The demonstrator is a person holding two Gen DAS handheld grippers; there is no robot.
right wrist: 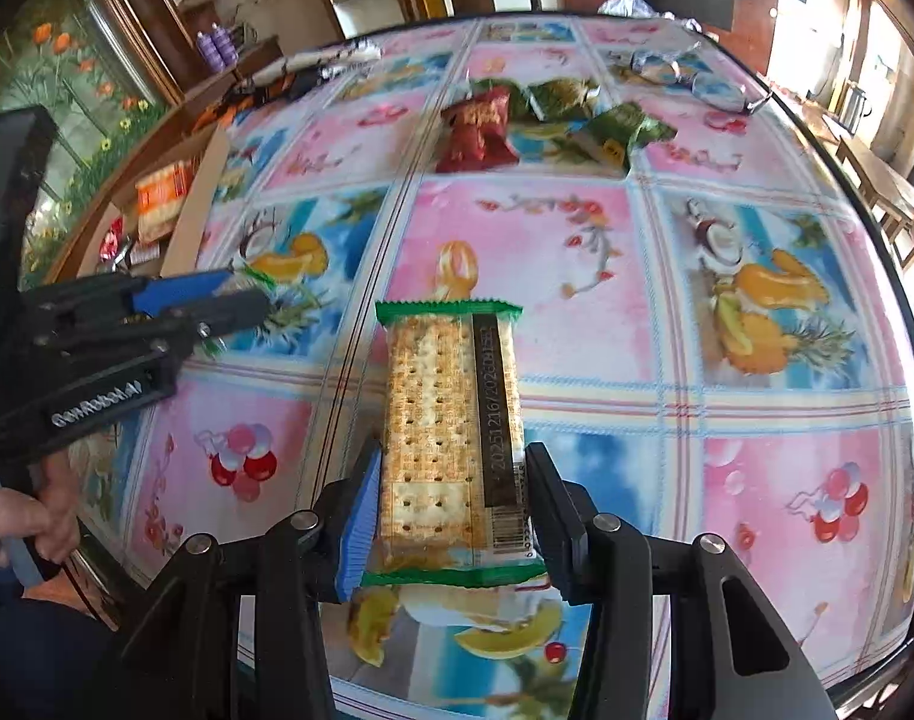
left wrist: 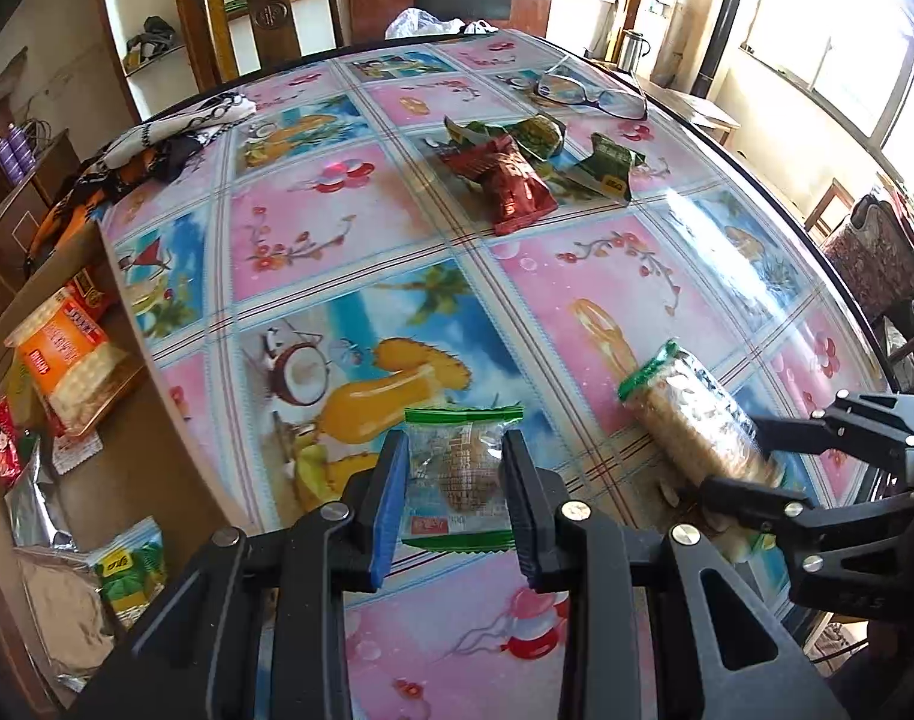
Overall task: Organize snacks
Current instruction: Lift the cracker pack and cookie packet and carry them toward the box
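My left gripper (left wrist: 455, 483) is shut on a small clear pastry packet with green ends (left wrist: 459, 468), held above the patterned table. My right gripper (right wrist: 451, 516) is shut on a long cracker pack with green ends (right wrist: 451, 420); the left wrist view shows that cracker pack (left wrist: 691, 408) at the right, in the right gripper (left wrist: 739, 468). In the right wrist view the left gripper (right wrist: 241, 294) sits at the left, a hand behind it. A red snack bag (left wrist: 511, 186) and green packets (left wrist: 607, 168) lie at the far side. An open cardboard box (left wrist: 91, 312) of snacks stands at the left.
The round table (left wrist: 349, 228) has a glossy fruit-print cover. Glasses (left wrist: 589, 93) lie near its far edge, and a patterned cloth (left wrist: 157, 144) at the far left. A wooden chair (left wrist: 265, 6) stands behind the table. The box holds an orange cracker pack (left wrist: 67, 354) and other bags.
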